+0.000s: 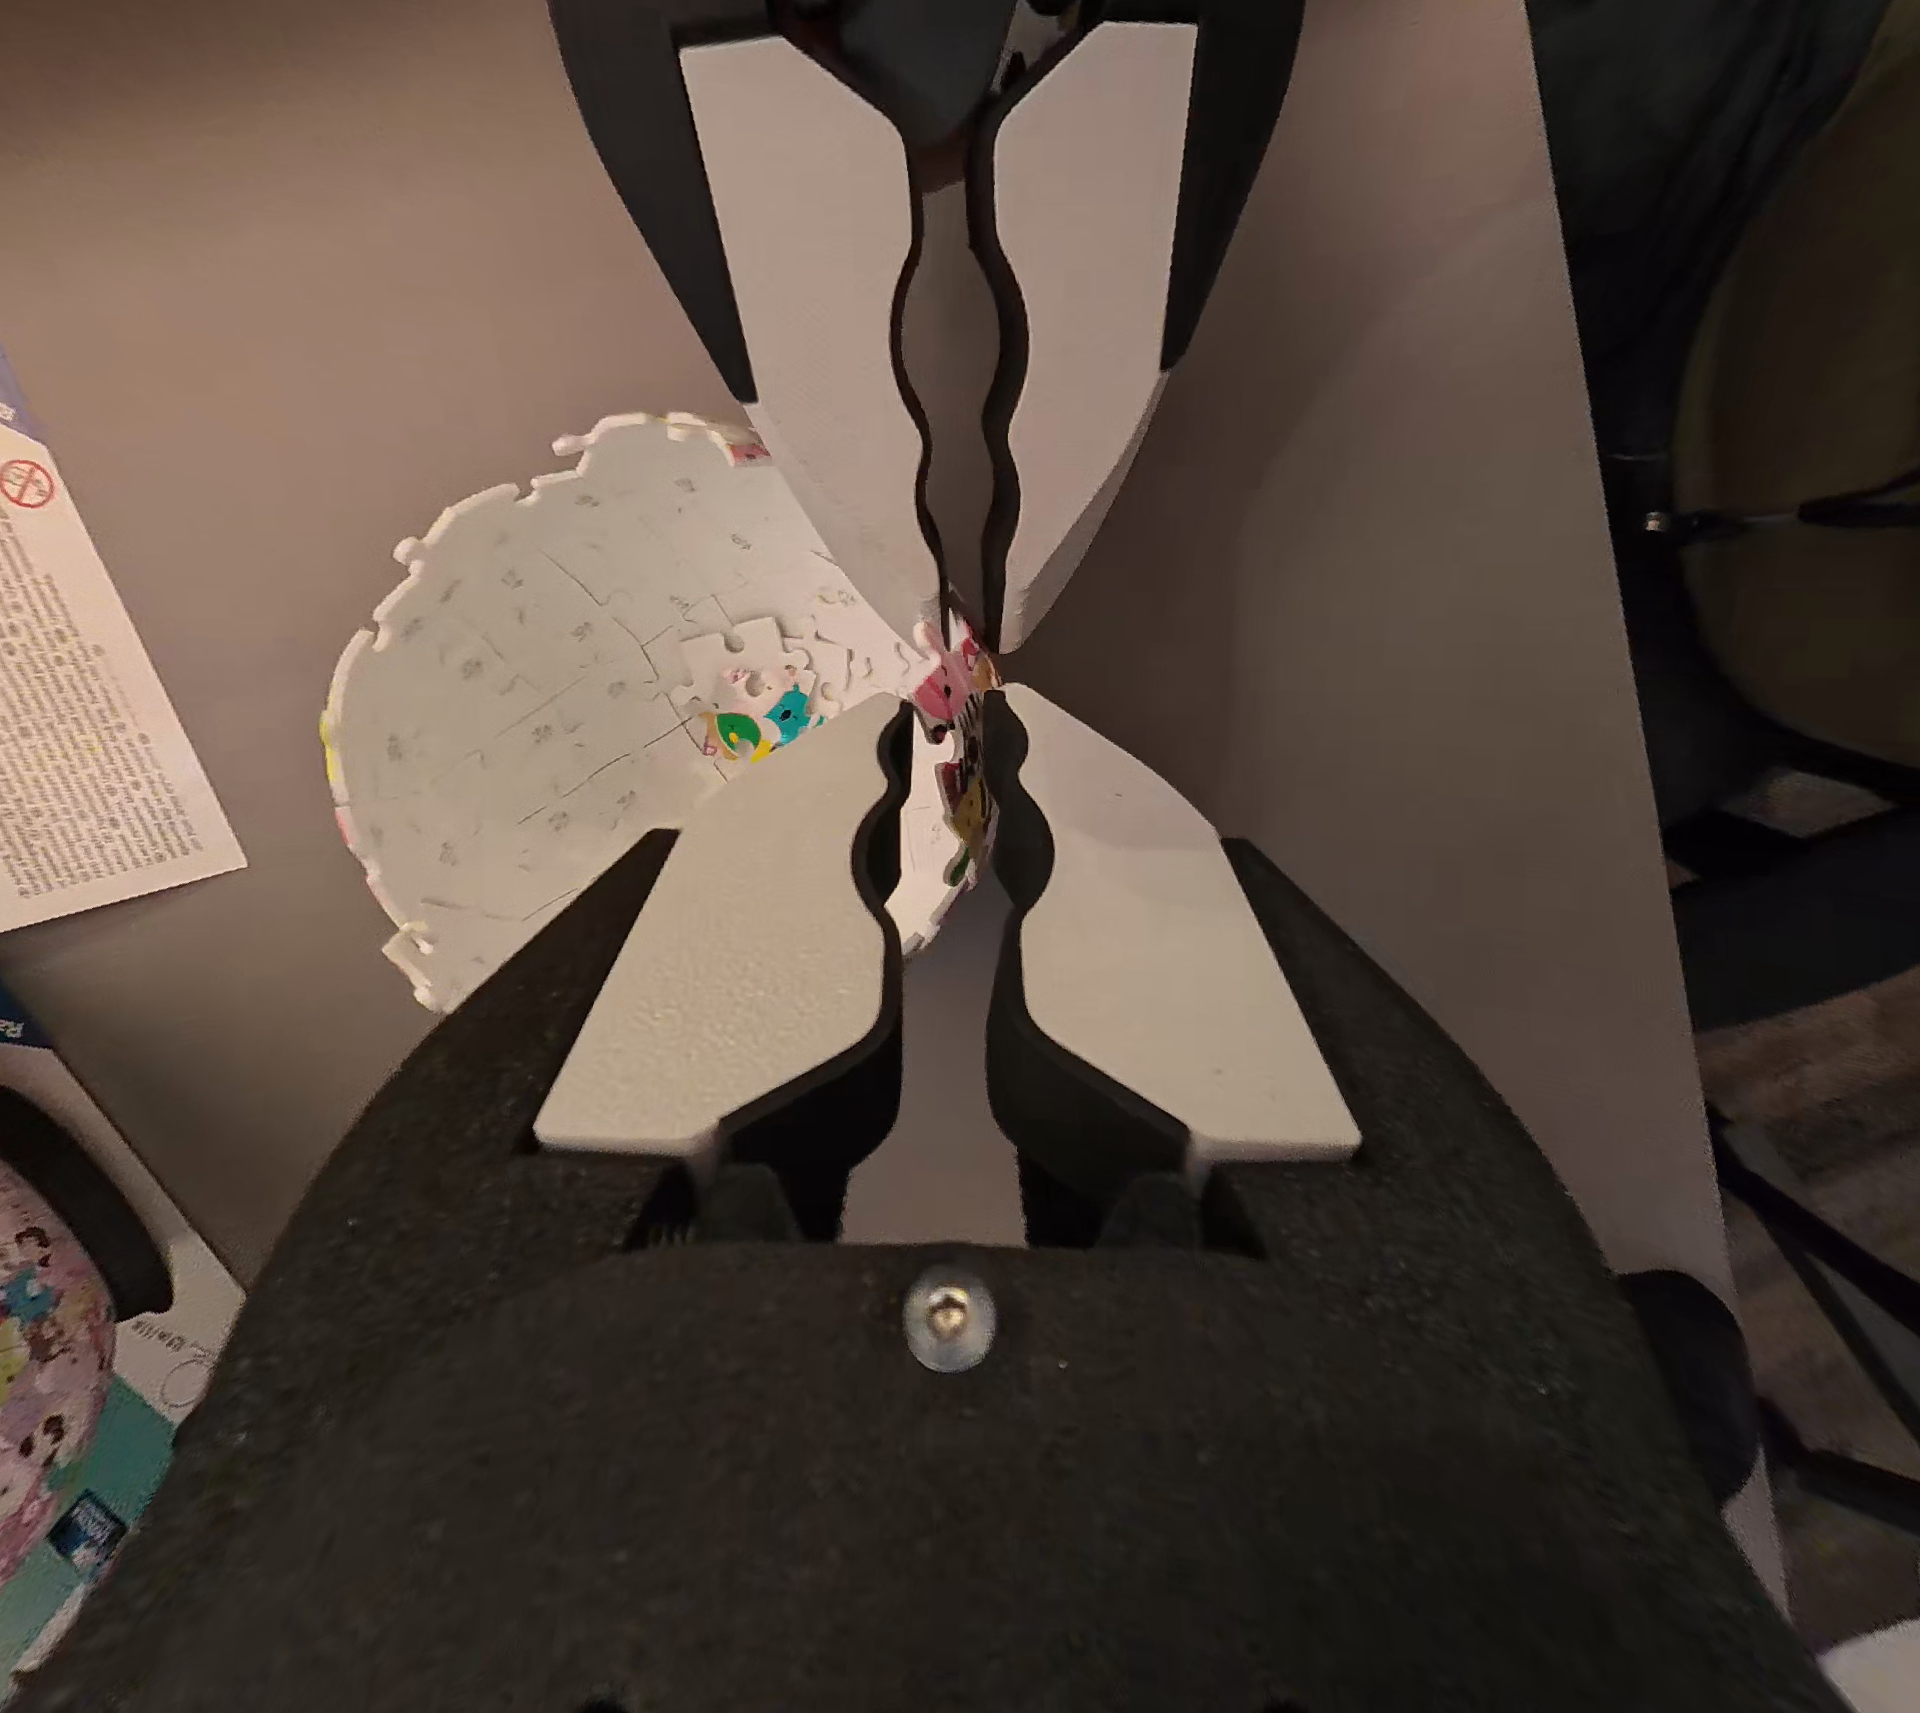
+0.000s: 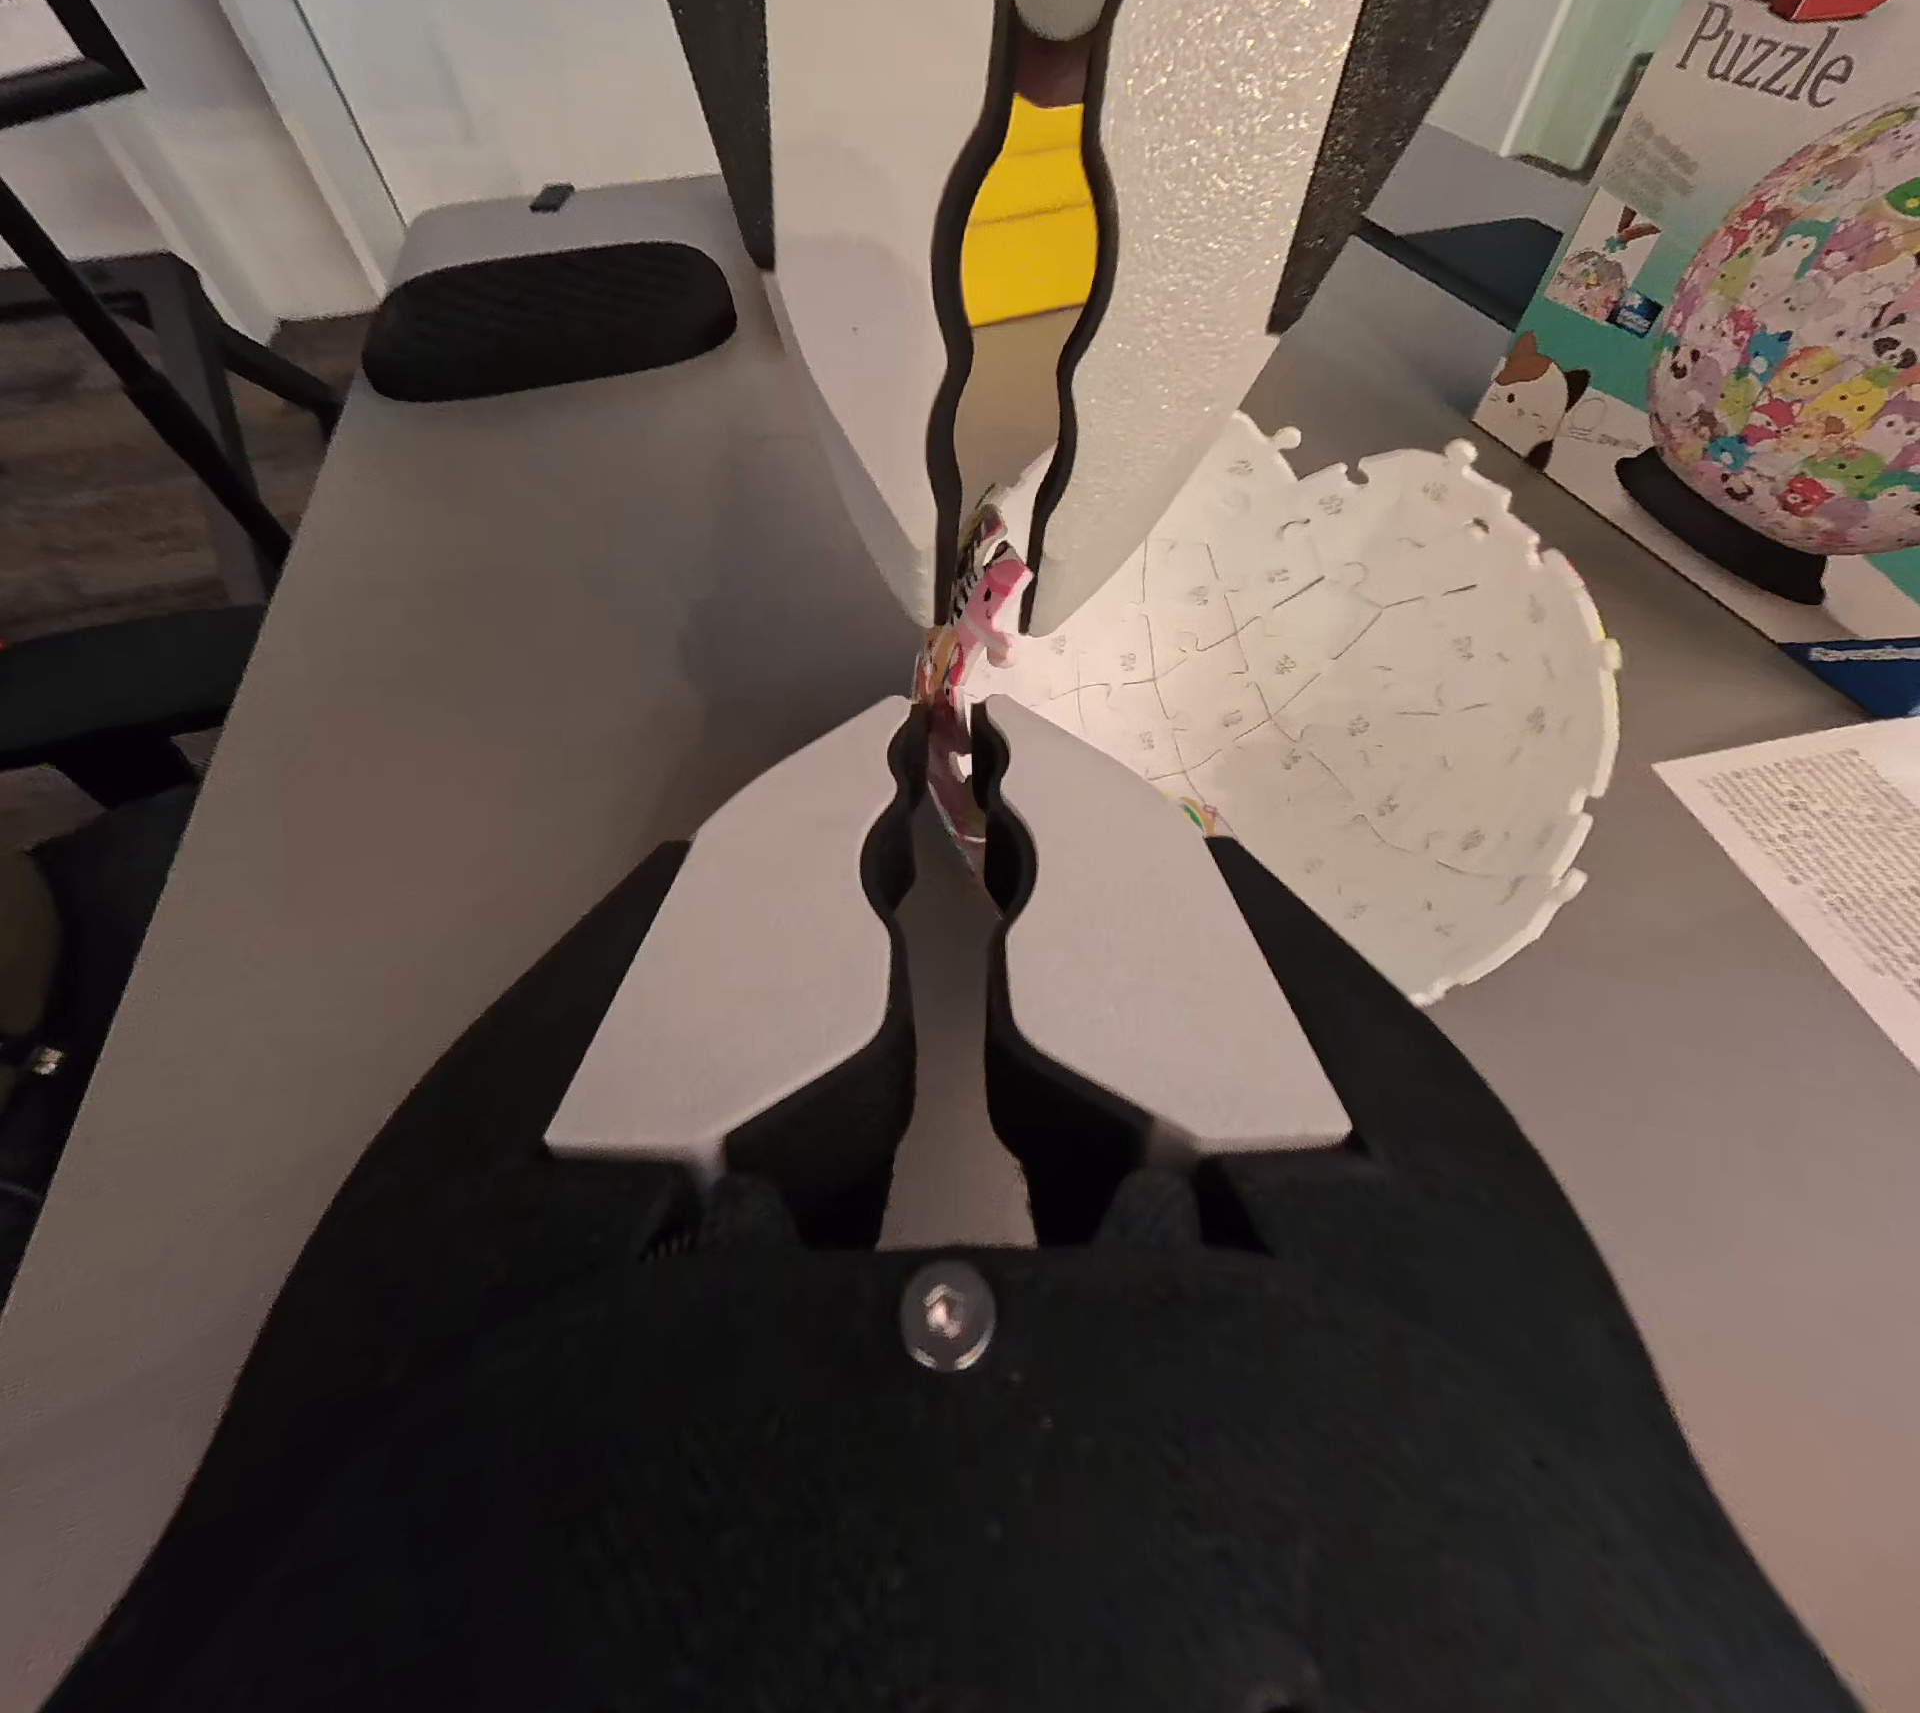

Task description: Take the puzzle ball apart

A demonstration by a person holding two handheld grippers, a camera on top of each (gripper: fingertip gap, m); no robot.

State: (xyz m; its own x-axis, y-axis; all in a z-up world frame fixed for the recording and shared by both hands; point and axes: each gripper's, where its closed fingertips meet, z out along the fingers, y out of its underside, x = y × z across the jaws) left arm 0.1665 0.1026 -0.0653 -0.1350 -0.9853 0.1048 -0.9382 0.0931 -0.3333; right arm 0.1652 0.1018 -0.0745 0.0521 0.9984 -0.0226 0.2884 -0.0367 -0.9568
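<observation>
The puzzle ball is an open half shell [image 1: 540, 687], white inside with a colourful outside, lying on its side on the grey table [image 1: 312, 157]. It also shows in the right wrist view [image 2: 1351, 707]. My left gripper [image 1: 951, 713] is shut on the shell's colourful rim pieces [image 1: 961, 790]. My right gripper [image 2: 951, 718] faces it tip to tip and is shut on the same rim [image 2: 948, 759]. In each view the other gripper comes in from the top, the right one [image 1: 971, 635] and the left one [image 2: 987, 624], which pinches a pink piece [image 2: 995, 603].
The puzzle box [image 2: 1714, 261] stands at the table's right side and shows at the lower left in the left wrist view [image 1: 52, 1351]. A printed leaflet [image 2: 1818, 853] lies beside the shell. A black pad [image 2: 551, 313] lies at the far end. A chair [image 1: 1766, 416] stands past the table edge.
</observation>
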